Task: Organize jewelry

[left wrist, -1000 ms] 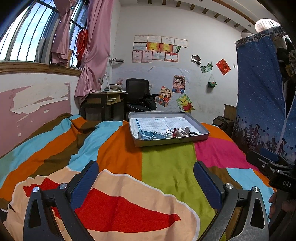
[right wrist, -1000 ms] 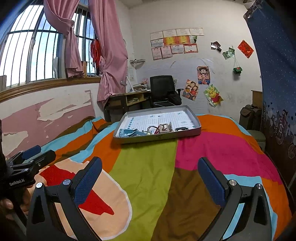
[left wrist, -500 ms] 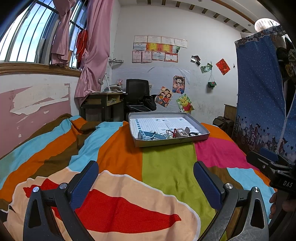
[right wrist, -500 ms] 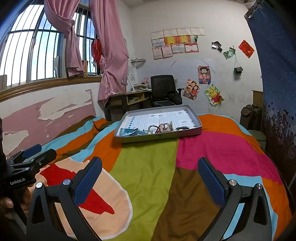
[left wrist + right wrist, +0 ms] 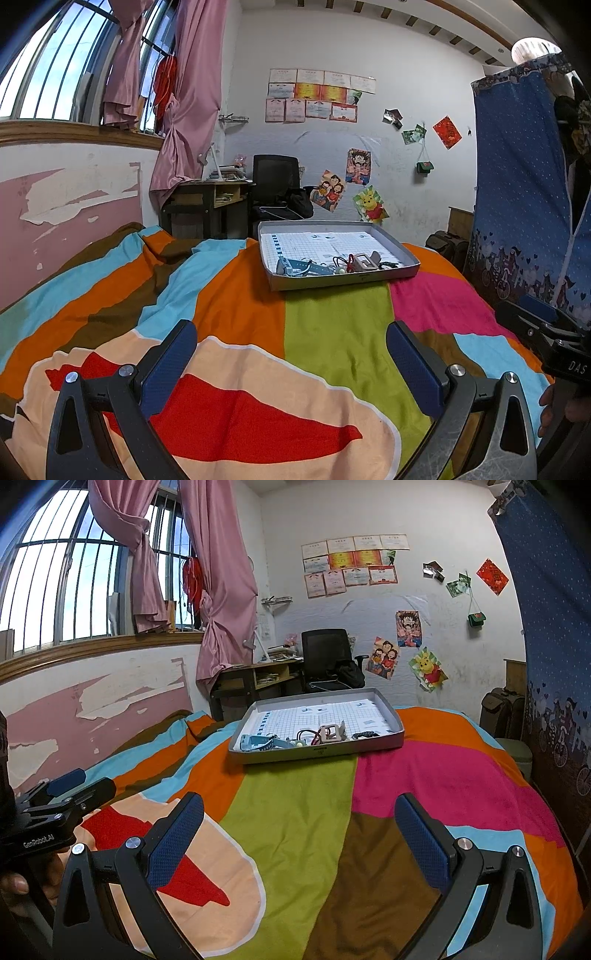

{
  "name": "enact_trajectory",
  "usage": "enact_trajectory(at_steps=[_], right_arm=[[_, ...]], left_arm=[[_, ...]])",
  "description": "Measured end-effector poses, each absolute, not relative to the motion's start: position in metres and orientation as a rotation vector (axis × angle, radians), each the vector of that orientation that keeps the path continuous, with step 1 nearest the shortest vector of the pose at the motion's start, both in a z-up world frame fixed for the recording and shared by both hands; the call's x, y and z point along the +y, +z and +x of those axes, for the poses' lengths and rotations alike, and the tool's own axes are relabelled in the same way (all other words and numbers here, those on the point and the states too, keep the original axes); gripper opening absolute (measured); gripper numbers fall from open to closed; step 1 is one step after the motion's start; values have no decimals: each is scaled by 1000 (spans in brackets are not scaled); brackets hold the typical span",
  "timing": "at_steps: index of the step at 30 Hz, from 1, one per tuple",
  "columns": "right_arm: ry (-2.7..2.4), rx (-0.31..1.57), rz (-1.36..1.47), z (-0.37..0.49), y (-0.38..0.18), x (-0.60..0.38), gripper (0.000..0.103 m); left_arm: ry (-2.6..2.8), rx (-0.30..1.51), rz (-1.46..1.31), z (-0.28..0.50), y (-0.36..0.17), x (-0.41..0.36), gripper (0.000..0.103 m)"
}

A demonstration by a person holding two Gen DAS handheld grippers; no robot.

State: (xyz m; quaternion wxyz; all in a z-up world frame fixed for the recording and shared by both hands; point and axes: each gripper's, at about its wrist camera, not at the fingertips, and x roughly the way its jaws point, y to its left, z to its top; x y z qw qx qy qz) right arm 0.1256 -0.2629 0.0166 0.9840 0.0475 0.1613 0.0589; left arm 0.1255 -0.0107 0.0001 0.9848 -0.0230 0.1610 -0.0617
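Only the right wrist view shows the barred window (image 5: 74,590) (tray (image 5: 397,734) ahead).

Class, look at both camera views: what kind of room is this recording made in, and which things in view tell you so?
Most likely a home bedroom that doubles as a study. A bed with a striped, many-coloured blanket fills the foreground, a desk and black office chair stand by the far wall, and pink curtains hang at the barred window.

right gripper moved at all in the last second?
Barely. In the right wrist view the tray has dropped slightly and shifted right against the right gripper fingers, so the gripper tipped up and left a touch. It is open.
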Motion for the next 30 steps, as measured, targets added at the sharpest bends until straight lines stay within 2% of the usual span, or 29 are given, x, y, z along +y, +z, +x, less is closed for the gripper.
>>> enact_trajectory(at_steps=[30], right_arm=[[122, 327, 91, 125, 16, -260, 102]], left_arm=[[-125, 324, -43, 126, 1, -11, 103]])
